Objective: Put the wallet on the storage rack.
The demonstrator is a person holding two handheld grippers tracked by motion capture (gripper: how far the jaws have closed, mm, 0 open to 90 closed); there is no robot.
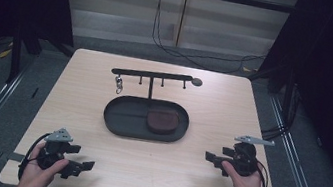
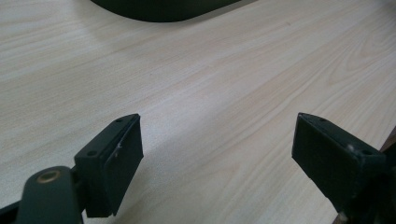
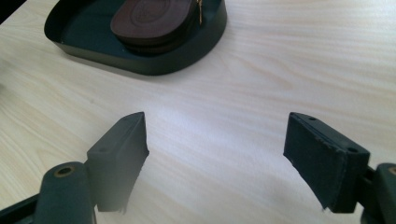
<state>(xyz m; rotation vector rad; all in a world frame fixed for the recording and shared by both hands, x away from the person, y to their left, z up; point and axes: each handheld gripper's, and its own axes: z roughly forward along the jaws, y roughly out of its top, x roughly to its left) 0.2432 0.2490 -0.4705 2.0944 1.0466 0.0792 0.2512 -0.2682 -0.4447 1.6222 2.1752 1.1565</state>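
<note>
We have the left gripper (image 1: 84,167) at 7 o'clock on the pale wooden table (image 1: 191,178), jaws spread wide, nothing but bare wood between them. At centre sits the black oval metal tray (image 1: 120,116) with the brown rounded leather pouch (image 1: 162,121) lying in its right half. Behind it, at 12 o'clock, is a black metal hook rack (image 1: 152,76) (a small metal keyring (image 1: 118,85) hangs off its left end). The right gripper (image 1: 211,157) is at 4 o'clock, jaws wide and holding nothing, pointing towards the tray; the pouch is well apart from both grippers.
</note>
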